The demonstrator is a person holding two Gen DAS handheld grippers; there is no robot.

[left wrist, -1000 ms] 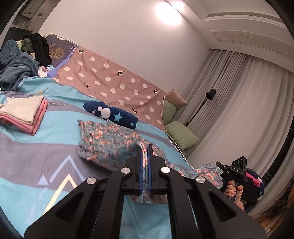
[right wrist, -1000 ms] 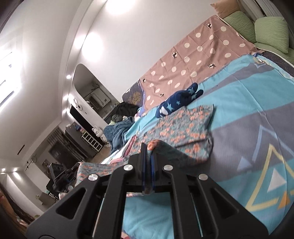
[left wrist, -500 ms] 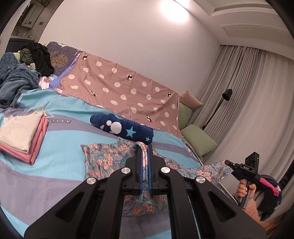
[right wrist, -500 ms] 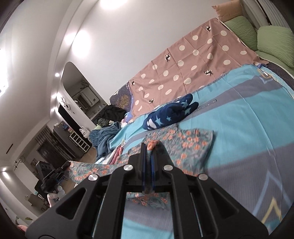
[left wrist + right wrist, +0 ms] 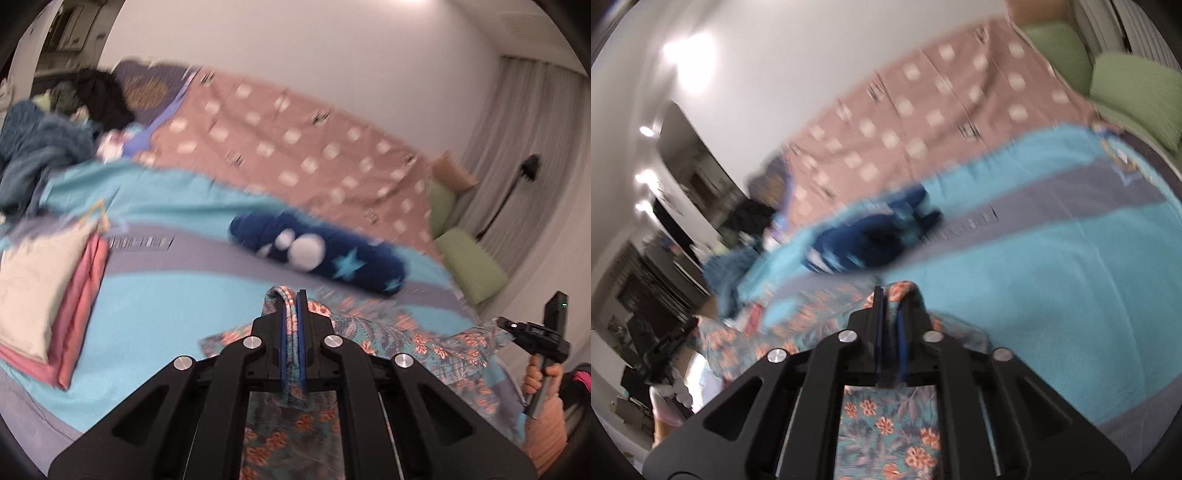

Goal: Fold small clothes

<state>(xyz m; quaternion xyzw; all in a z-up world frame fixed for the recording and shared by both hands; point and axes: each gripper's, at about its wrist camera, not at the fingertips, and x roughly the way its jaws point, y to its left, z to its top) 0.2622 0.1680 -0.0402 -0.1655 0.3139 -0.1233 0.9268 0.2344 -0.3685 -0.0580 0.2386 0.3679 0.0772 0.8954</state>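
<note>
A teal garment with orange flowers [image 5: 399,332] is stretched between my two grippers above the bed. My left gripper [image 5: 291,299] is shut on one corner of it, and cloth hangs below the jaws. My right gripper [image 5: 890,295] is shut on another corner [image 5: 905,290] of the same floral garment [image 5: 886,417]. In the left wrist view the right gripper [image 5: 532,332] shows at the far right, held by a hand. Both views are motion-blurred.
A dark blue starred garment [image 5: 325,254] lies on the teal and grey bedspread [image 5: 166,295]. A folded cream and pink stack [image 5: 48,295] sits at left. A pink dotted sheet [image 5: 295,147], green pillows [image 5: 469,262] and a clothes heap [image 5: 44,147] lie beyond.
Both grippers have swung forward and lower over the bed with the floral garment; the spread-out part on the bed has been pulled up. Both stay shut.
</note>
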